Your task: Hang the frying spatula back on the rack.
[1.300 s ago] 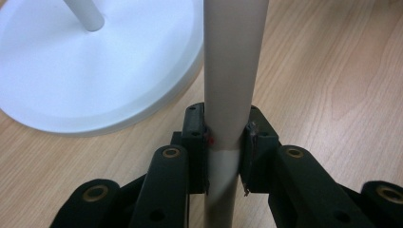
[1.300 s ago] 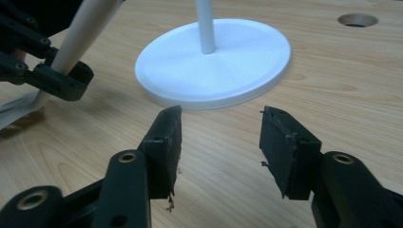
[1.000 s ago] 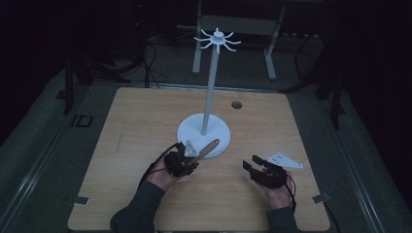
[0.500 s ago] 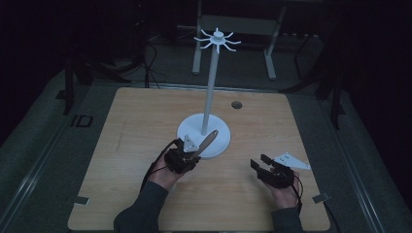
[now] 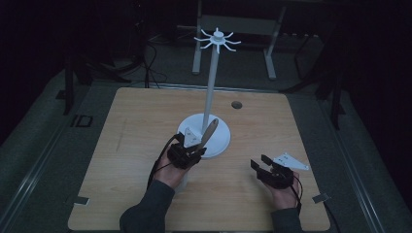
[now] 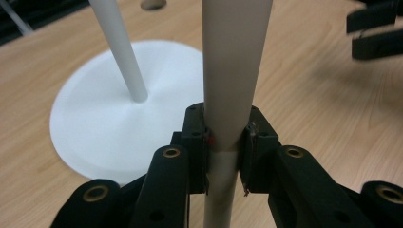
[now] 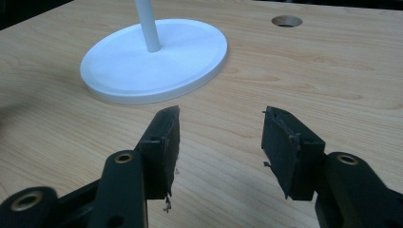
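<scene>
The left gripper (image 5: pixel 194 148) clamps a beige utensil handle (image 6: pixel 231 71); in the left gripper view both pads press its sides where the thick part steps down to a thinner shaft. In the high view the handle (image 5: pixel 209 133) slants up and to the right from the jaws, in front of the stand's white round base (image 5: pixel 221 138), just right of the pole (image 5: pixel 212 82). The pole rises from the base to a ring of hooks (image 5: pixel 217 39) at the top. The right gripper (image 5: pixel 261 164) sits near the table's (image 5: pixel 121 145) right near corner, well apart from the stand, its jaws spread with only bare wood between them in the right gripper view (image 7: pixel 221 142). A round hole (image 5: pixel 236 104) lies in the far tabletop.
</scene>
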The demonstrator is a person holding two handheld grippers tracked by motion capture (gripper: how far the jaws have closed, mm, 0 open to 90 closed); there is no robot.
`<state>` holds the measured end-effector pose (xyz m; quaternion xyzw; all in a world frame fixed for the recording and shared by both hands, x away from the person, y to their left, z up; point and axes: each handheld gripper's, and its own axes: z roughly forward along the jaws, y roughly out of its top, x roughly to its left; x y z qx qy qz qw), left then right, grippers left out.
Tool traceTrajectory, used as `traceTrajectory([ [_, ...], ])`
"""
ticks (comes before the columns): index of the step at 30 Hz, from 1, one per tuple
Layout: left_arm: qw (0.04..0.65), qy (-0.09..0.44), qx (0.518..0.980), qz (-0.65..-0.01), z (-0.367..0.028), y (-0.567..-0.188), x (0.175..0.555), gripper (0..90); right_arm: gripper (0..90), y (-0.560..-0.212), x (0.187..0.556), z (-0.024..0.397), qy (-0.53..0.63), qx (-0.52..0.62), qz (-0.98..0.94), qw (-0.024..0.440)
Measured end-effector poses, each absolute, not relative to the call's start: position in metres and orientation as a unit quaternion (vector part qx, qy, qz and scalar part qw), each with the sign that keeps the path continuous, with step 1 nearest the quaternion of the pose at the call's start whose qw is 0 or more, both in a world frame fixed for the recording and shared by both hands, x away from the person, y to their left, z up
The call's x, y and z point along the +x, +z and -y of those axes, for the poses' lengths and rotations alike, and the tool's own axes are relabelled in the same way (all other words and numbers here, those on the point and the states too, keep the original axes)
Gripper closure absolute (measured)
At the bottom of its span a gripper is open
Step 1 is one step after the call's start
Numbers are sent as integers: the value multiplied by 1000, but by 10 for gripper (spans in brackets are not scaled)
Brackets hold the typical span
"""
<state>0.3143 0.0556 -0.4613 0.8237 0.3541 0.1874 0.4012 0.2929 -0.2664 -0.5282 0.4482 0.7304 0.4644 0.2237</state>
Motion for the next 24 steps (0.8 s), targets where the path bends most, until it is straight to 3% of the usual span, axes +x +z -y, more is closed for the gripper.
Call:
traceTrajectory([
  [24,447,255,754,-409,-43,-438,309,753,451,-528,292,269,468,449,-727,224],
])
